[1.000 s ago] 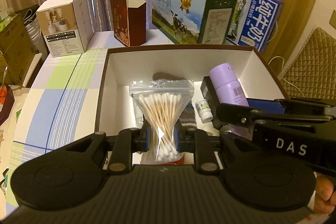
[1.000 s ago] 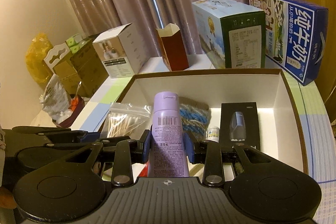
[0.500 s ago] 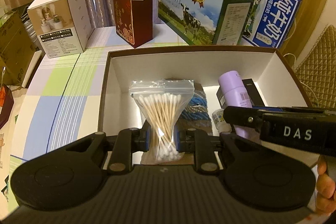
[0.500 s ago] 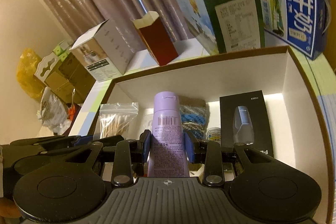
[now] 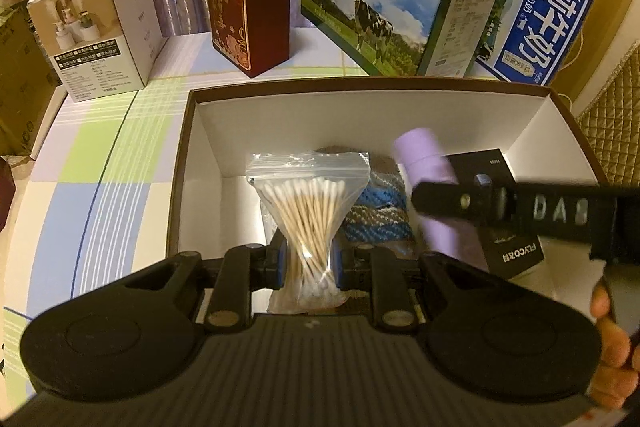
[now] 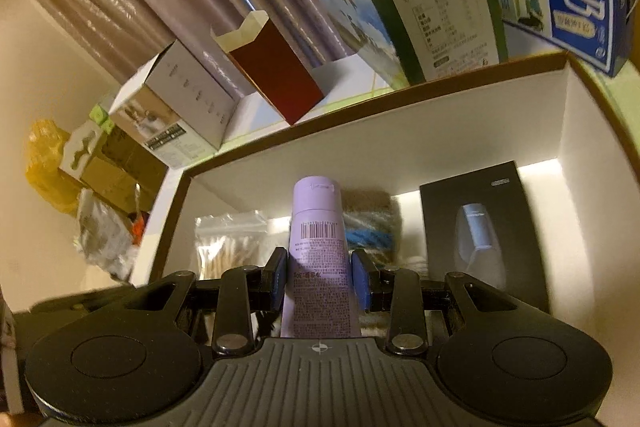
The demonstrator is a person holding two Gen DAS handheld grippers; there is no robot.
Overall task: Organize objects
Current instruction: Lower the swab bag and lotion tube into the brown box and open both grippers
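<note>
Left gripper [image 5: 308,263] clamped on cotton swab bag [image 5: 308,211]; right gripper [image 6: 320,281] clamped on purple tube [image 6: 318,247]. Both items above open box [image 5: 360,115]; contact with floor unclear.

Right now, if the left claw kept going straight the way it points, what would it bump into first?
Probably the floor of the open box, just left of the knitted blue cloth. The left claw holds the cotton swab bag, so the bag would likely touch first. Depth is unclear.
</note>
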